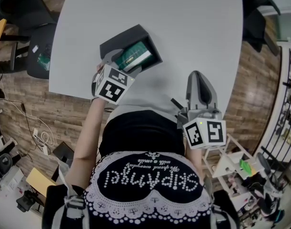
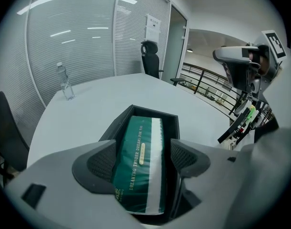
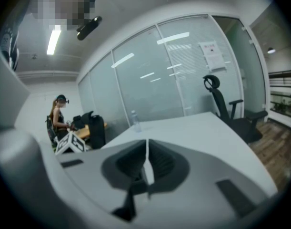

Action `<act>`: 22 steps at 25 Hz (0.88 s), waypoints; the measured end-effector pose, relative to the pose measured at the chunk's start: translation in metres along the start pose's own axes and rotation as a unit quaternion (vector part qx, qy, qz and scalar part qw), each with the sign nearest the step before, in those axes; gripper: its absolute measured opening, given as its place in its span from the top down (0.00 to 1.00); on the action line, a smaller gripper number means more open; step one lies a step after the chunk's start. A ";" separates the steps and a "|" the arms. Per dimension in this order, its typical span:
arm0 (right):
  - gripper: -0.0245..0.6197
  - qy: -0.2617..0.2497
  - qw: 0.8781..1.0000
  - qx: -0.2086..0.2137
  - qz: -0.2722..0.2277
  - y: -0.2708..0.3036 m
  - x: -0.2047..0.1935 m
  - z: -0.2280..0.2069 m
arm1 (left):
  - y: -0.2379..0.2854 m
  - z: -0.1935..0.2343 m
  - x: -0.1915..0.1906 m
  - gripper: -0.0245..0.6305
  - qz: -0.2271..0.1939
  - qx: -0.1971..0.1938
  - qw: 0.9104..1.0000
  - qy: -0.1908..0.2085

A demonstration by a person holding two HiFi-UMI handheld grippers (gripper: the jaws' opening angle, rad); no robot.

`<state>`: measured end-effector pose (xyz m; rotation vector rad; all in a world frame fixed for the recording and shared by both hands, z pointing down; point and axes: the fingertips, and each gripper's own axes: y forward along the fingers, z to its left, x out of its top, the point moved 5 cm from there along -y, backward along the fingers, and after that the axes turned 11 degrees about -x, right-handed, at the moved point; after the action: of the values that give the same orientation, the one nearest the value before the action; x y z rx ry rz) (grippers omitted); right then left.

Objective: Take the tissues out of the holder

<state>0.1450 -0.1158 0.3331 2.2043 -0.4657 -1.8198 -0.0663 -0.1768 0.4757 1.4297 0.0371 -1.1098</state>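
The white worktop (image 1: 183, 27) is carrying a single black holder (image 1: 117, 40), which is sitting open-topped close to the edge nearest the person. Everything else is placed from that holder.

The left tool (image 1: 124, 63) is reaching into the holder's near end. In the left gripper view its jaws are standing apart, one on each side of the green tissue pack (image 2: 138, 142). A thin dark gap is showing on the right side, so they do not seem to be pressing it yet.

The right tool (image 1: 197, 78) is hovering well apart from the holder, off to its right and near the worktop's near edge. Its jaws are resting together with nothing between them.

The tissue pack (image 1: 135, 55) is lying lengthwise inside the holder, filling most of it. Its near end is poking up towards the left tool (image 2: 140, 159).

A clear water bottle (image 2: 64, 82) is standing far beyond the holder, towards the worktop's far left.

By my reading, the grasp is being set up and the lift has not begun. The next move is calling for the left jaws to close on the pack's long sides. The pack then needs drawing up and clear, perhaps with the right tool (image 3: 146, 161) steadying the holder.

Counting: one holder, one tissue pack, two tools, one bottle.
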 end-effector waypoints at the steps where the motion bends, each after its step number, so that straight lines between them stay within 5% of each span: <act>1: 0.91 0.000 1.000 0.000 0.000 0.000 0.000 0.000 | 0.002 0.000 -0.001 0.42 0.004 -0.001 1.000 -0.001; 22: 0.91 0.000 1.000 0.011 0.006 0.006 -0.004 0.006 | 0.029 0.009 -0.009 0.42 0.078 0.022 0.996 -0.024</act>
<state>0.1382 -0.1200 0.3381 2.2118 -0.4985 -1.8163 -0.0586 -0.1855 0.5051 1.4198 -0.1327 -1.0213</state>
